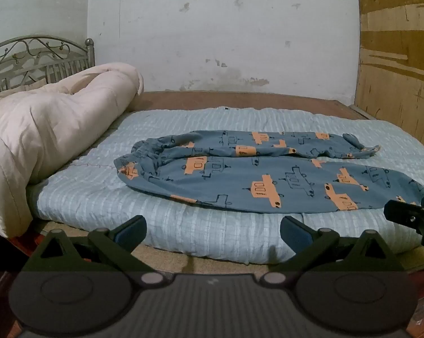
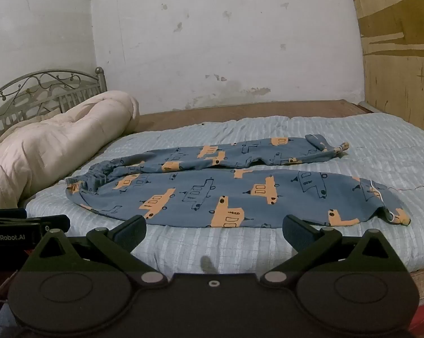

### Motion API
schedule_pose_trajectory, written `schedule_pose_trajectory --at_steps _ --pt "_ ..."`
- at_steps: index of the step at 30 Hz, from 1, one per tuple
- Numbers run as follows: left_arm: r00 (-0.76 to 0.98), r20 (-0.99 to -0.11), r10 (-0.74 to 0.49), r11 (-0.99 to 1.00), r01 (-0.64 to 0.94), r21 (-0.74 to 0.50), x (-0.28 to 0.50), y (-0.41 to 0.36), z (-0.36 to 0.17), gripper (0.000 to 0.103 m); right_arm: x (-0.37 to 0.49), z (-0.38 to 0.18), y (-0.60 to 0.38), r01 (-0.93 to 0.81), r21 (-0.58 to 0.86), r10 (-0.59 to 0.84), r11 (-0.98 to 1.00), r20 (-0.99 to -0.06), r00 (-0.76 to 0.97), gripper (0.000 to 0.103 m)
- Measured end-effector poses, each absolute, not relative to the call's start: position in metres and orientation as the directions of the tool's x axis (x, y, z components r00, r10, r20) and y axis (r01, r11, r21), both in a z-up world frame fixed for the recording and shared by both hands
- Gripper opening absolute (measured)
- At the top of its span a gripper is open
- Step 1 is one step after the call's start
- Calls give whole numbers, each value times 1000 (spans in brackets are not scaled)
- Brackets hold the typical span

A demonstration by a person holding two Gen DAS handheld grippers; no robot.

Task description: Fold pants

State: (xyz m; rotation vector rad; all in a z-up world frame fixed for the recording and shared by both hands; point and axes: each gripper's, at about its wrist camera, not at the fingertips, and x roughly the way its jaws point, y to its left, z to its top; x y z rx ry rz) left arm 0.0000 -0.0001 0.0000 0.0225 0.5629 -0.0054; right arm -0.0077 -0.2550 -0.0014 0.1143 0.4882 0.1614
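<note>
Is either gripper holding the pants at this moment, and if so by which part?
Nothing is held. The left gripper and right gripper are both open, short of the pants, which lie spread on the bed's blue quilt.

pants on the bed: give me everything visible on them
The pants are soft, thin-looking blue fabric printed with orange and outlined vehicles. They lie flat and unfolded on the light blue quilt, legs side by side and slightly apart. The gathered elastic waistband points toward the rolled cream comforter, cuffs the opposite way. The far cuff is bunched, the near cuff partly turned out. Neither open hand-held gripper touches them.
</note>
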Motion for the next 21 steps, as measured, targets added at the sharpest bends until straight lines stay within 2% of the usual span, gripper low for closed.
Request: schedule_pose_trajectory --at_steps 21 --pt "847 -532 1 1000 12 20 0 0 0 102 -8 -1 -255 -127 150 183 981 -457 871 102"
